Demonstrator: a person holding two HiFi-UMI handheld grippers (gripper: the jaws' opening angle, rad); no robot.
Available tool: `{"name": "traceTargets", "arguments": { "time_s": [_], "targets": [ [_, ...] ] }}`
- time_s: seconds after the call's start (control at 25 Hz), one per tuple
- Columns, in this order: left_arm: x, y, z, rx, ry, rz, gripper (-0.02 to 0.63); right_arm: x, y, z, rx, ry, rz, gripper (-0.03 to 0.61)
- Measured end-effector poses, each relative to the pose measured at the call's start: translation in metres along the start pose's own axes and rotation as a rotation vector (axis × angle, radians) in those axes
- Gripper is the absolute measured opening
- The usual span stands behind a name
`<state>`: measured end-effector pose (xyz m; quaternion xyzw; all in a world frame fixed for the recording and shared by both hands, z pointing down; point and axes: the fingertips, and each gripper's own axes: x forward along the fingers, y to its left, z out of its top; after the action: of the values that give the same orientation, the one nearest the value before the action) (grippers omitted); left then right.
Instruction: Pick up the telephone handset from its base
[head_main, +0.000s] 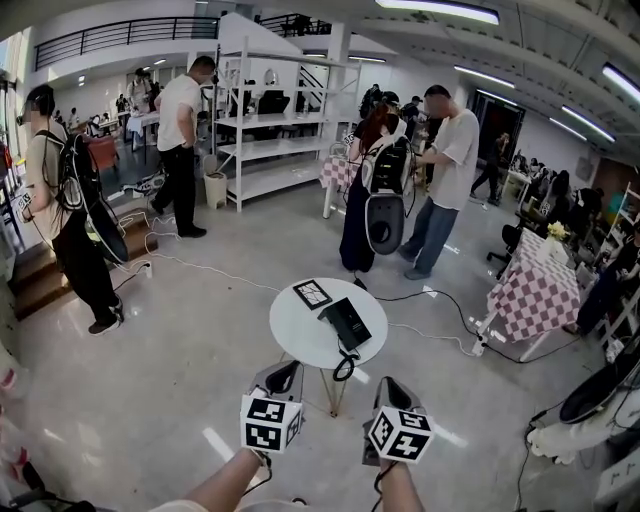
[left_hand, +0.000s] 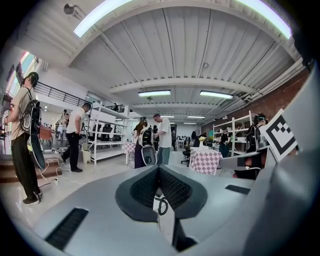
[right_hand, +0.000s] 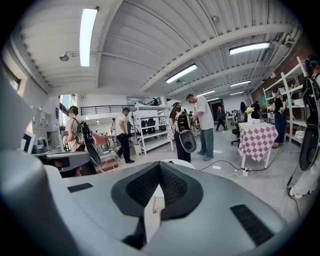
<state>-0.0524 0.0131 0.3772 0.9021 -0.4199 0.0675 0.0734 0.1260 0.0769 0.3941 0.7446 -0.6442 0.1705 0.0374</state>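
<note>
A black telephone (head_main: 346, 322) with its handset resting on the base sits on a small round white table (head_main: 300, 335). Its coiled cord (head_main: 343, 368) hangs over the near edge of the table. Both grippers are held side by side just short of that edge. My left gripper (head_main: 287, 368) is shut with nothing in it, and the cord (left_hand: 161, 206) shows through the gap below its jaws (left_hand: 159, 171). My right gripper (head_main: 391, 386) is also shut and empty, to the right of the cord. In the right gripper view the jaws (right_hand: 160, 167) meet over the white tabletop (right_hand: 153, 212).
A square marker card (head_main: 312, 293) lies at the far side of the table. Cables run across the floor (head_main: 430, 300) behind it. Several people stand farther back, beside white shelving (head_main: 270, 130) and a checkered table (head_main: 535, 295) to the right.
</note>
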Motion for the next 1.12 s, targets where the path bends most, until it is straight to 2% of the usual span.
{"name": "traceTargets", "arguments": {
  "time_s": [0.32, 0.6, 1.12],
  "targets": [
    [0.039, -0.003, 0.008, -0.018, -0.004, 0.013, 0.017, 0.029, -0.022, 0.015, -0.014, 0.01, 0.006, 0.025],
    [0.058, -0.001, 0.0, -0.038, 0.008, 0.03, 0.017, 0.047, -0.035, 0.017, -0.02, 0.022, 0.009, 0.025],
    [0.055, 0.006, -0.008, -0.018, 0.056, 0.06, 0.017, 0.054, -0.046, 0.003, 0.035, 0.057, 0.008, 0.025]
  ]
}}
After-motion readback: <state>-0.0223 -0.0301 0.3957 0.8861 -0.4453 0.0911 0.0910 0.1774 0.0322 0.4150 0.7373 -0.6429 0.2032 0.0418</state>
